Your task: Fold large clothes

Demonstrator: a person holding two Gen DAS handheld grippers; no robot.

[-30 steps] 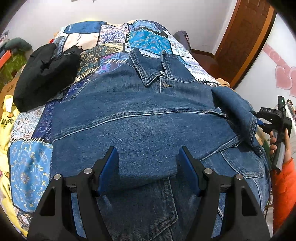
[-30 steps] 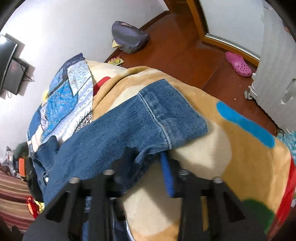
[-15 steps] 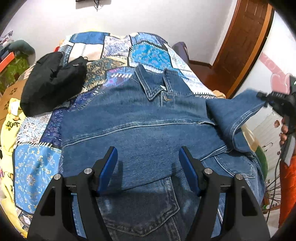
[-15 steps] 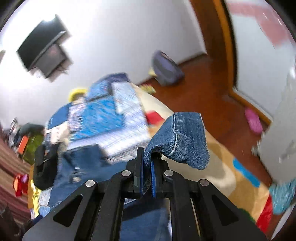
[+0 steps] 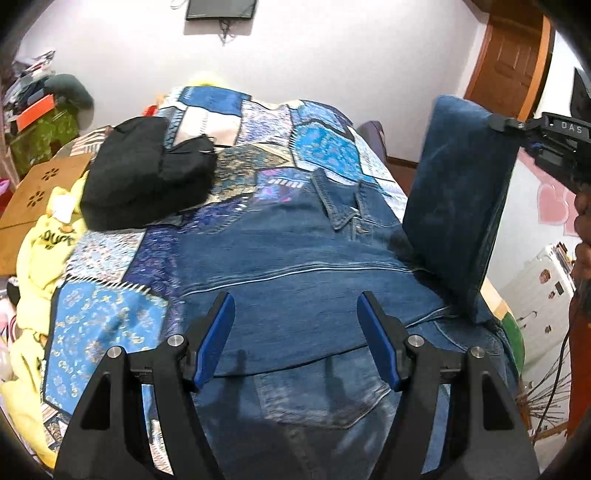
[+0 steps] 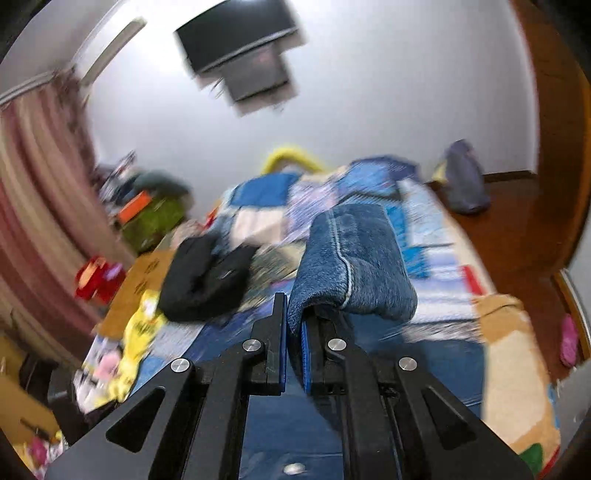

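Observation:
A blue denim jacket [image 5: 288, 273] lies spread on the patchwork quilt [image 5: 325, 144], collar toward the far wall. My left gripper [image 5: 297, 328] is open and empty, hovering above the jacket's lower back. My right gripper [image 6: 293, 325] is shut on the jacket's right sleeve cuff [image 6: 354, 266]. In the left wrist view the sleeve [image 5: 458, 199] hangs lifted high above the jacket's right side, held by the right gripper [image 5: 517, 127].
A black garment [image 5: 144, 177] lies on the quilt at the far left. Yellow clothes [image 5: 40, 251] spill over the left bed edge. A wooden door [image 5: 509, 62] and a wall-mounted screen [image 5: 221, 9] are at the back. A beige blanket [image 6: 513, 369] covers the right bed side.
My right gripper closed on the sleeve cuff and raised it from the bed's right edge up and toward the jacket's middle. My left gripper rose a little and stayed open.

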